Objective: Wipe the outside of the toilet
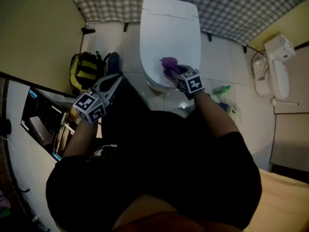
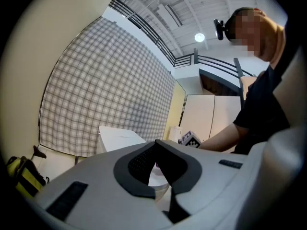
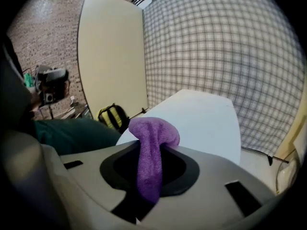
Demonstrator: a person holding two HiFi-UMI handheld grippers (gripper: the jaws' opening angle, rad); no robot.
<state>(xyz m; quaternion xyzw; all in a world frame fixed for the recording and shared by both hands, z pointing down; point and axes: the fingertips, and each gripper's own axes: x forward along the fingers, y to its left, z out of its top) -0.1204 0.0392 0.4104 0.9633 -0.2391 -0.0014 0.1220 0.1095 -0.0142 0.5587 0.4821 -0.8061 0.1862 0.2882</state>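
Right hand-held gripper (image 3: pixel 151 174) grasps purple cloth (image 3: pixel 152 138), at the front right of the closed toilet (image 1: pixel 169 30) lid. Left hand-held gripper (image 1: pixel 115 81) is off the toilet's left side, apparently clenched, empty. Yellow backpack (image 1: pixel 86 69) on floor.

One toilet (image 1: pixel 169 28), one purple cloth (image 1: pixel 169 63), one backpack (image 1: pixel 86 70), two tongs: left tongs (image 1: pixel 116 79), right tongs (image 1: pixel 172 72).
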